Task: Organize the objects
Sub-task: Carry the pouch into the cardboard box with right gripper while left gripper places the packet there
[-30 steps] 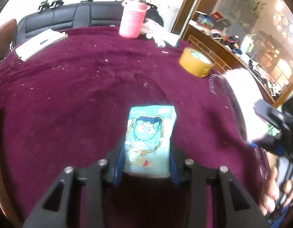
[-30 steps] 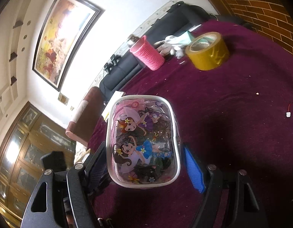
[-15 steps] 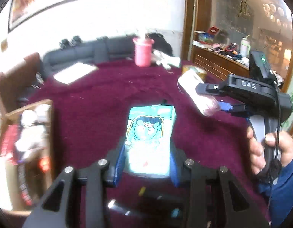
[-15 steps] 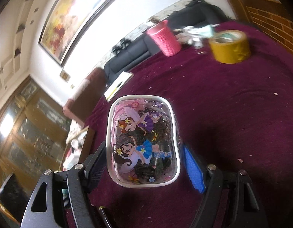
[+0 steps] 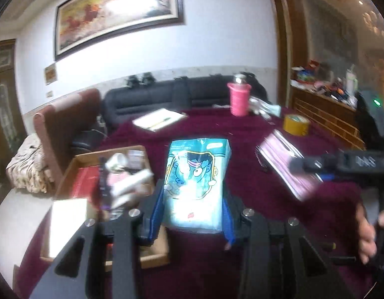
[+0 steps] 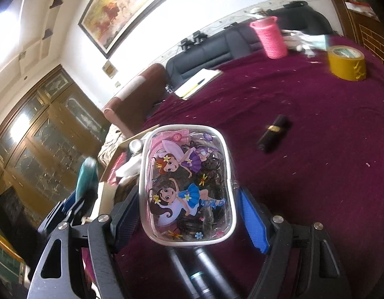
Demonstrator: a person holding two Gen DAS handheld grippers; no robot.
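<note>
Above the dark red tablecloth [image 5: 196, 129], the left gripper [image 5: 192, 214] clamps its blue pads on a light blue packet printed with a cartoon face [image 5: 195, 182], held upright off the cloth beside an open cardboard box of assorted items [image 5: 67, 174]; the right gripper [image 6: 189, 214] carries a clear, white-rimmed pouch printed with two cartoon fairies [image 6: 187, 186], its left pad against the rim, though whether the right pad touches is unclear; further off on the cloth sit a roll of yellow tape [image 6: 346, 62], a pink knit-covered bottle [image 6: 269, 37] and a small dark tube with a gold band [image 6: 274, 133].
</note>
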